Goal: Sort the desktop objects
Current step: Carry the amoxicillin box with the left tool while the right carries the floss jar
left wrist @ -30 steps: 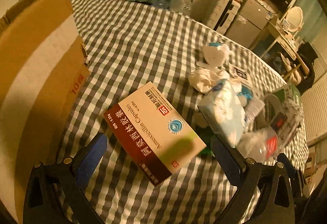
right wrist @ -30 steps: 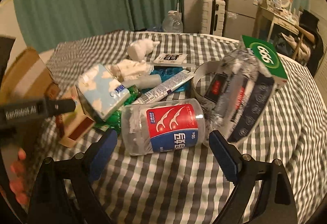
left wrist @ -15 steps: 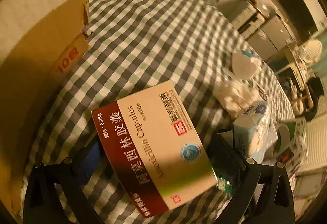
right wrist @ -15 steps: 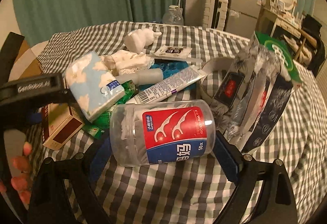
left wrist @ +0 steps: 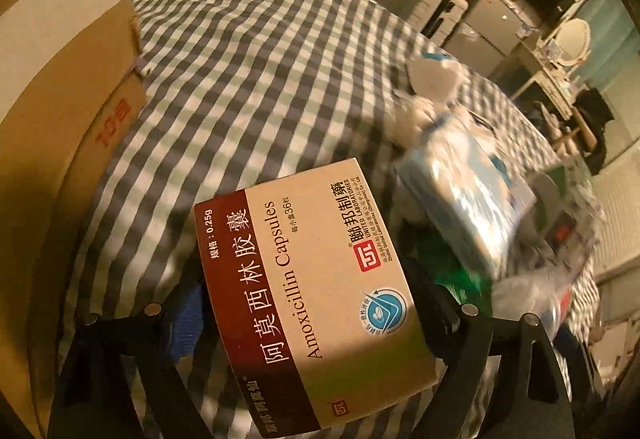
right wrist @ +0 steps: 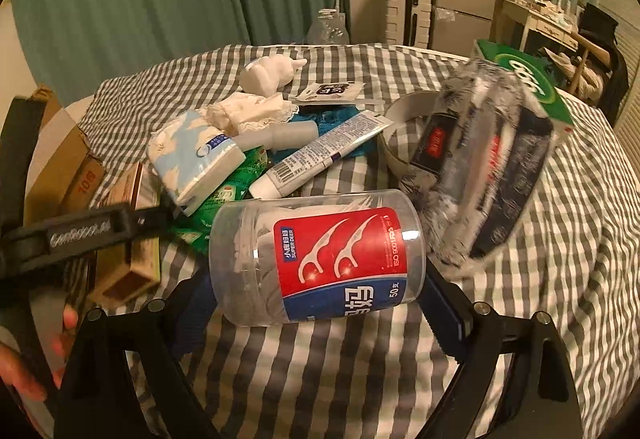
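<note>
So the left tongs (left wrist: pixel 304 303) are down over the medicine box (left wrist: pixel 304 287), which lies flat on the checkered surface (left wrist: pixel 248 87) right between the two fingers, its long side running from about 11 o'clock to 5 o'clock in the left wrist view. The jaws are closing in on it, but there's a sliver of blue pad visible at the left finger with a small gap to the box edge, so I wouldn't call it gripped. The right edge is hidden behind the box, can't tell if that pad touches. At 9 to 10 o'clock from the box sits a cardboard box (left wrist: pixel 72 111), well apart. At 2 o'clock there's a blue and white tissue pack (left wrist: pixel 464 199), just beside the medicine box corner, blurry. Over on the other side, the right tongs (right wrist: pixel 316 303) stand wide, with a clear floss pick jar (right wrist: pixel 316 259) lying on its side between the fingers, lid end toward 9 o'clock. Both pads look very close to the jar ends, but I can't tell if they're actually pressing. Beyond the jar at 12 o'clock is a white tube (right wrist: pixel 320 155), at 2 o'clock a crinkly pack in black and silver (right wrist: pixel 480 167), and at 9 o'clock you can see the left tongs and a hand (right wrist: pixel 24 367) holding them.
</note>
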`<state>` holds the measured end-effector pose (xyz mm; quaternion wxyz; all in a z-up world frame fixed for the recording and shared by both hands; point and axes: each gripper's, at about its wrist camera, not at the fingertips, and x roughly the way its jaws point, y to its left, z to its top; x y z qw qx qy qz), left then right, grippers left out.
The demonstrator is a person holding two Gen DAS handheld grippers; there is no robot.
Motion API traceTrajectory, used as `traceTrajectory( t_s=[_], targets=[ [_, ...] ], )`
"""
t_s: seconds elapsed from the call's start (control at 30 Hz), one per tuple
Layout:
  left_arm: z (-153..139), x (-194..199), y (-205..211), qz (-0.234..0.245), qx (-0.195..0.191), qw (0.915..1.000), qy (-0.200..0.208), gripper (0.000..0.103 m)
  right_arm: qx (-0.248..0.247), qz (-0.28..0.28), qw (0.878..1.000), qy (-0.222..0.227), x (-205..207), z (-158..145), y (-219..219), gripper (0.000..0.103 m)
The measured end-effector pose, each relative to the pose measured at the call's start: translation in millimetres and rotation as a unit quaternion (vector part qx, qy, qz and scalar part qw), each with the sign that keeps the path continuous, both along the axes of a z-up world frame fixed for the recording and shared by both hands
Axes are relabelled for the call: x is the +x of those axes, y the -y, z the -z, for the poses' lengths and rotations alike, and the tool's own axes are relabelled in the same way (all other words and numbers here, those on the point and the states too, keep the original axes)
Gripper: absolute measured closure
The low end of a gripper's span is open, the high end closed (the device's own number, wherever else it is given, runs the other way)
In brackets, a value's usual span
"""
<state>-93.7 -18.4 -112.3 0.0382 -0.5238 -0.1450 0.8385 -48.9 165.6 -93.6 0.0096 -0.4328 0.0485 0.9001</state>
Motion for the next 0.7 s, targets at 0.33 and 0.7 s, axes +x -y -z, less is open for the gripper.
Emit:
traceTrajectory(
  t_s=[0.33, 0.7],
  targets=[
    [-50, 62, 37, 0.015, 0.011, 0.9984, -0.054, 0.013, -0.014, 0.025, 0.999, -0.044, 36, -47, -4, 0.012],
    [-143, 69, 39, 0.038, -0.015, 0.9871, -0.155, 0.013, -0.003, 0.013, 0.997, -0.076, 53, -97, 12, 0.012]
  ],
)
